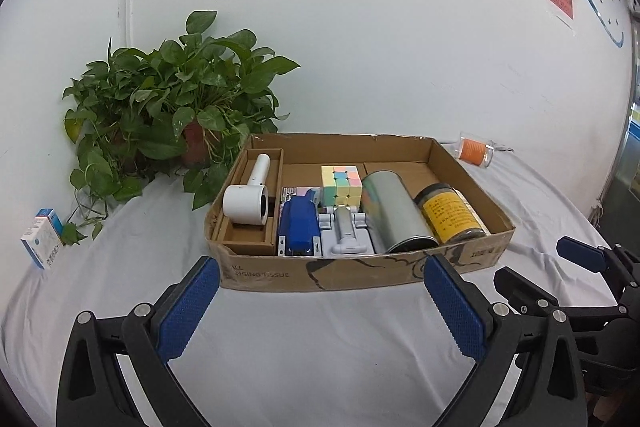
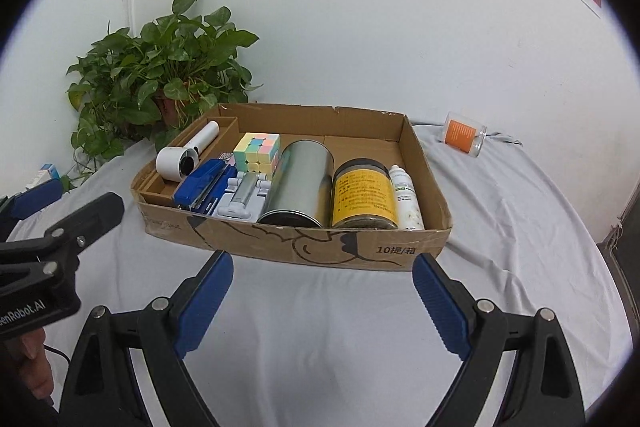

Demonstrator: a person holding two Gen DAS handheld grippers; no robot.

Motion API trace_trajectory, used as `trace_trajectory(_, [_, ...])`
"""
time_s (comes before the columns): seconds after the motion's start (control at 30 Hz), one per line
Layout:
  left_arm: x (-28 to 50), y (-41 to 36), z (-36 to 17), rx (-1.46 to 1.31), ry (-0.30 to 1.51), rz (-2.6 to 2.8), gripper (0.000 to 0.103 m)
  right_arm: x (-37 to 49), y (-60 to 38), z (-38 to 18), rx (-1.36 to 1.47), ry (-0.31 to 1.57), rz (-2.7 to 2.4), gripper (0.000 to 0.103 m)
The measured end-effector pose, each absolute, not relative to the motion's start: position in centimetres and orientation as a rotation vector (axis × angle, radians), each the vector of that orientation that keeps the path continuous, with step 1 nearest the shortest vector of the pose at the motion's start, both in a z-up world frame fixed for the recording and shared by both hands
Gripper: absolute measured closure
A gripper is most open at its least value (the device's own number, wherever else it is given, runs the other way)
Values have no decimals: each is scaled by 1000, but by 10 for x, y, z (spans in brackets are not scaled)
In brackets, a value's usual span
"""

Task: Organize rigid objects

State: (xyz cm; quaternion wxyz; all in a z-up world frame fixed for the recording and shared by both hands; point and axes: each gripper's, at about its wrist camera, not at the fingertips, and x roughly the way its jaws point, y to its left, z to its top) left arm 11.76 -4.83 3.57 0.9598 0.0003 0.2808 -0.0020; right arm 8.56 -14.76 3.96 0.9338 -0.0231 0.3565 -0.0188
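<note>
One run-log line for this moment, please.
left gripper: open, empty | right gripper: open, empty | cardboard box: packed | orange jar: outside, on its side

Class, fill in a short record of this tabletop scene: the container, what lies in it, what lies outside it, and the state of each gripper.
container: cardboard box on white cloth
inside: hair dryer, stapler, puzzle cube, metal tin, yellow-label jar, white bottle
outside: orange jar, small carton, potted plant
left gripper: jaws open, empty
right gripper: jaws open, empty
</note>
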Motion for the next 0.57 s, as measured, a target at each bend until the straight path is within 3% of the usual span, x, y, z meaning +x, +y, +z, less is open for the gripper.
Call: trace_trajectory(0.57, [136,-56,25,9,560,-9,0,87,-156,34,-47,730,-39,12])
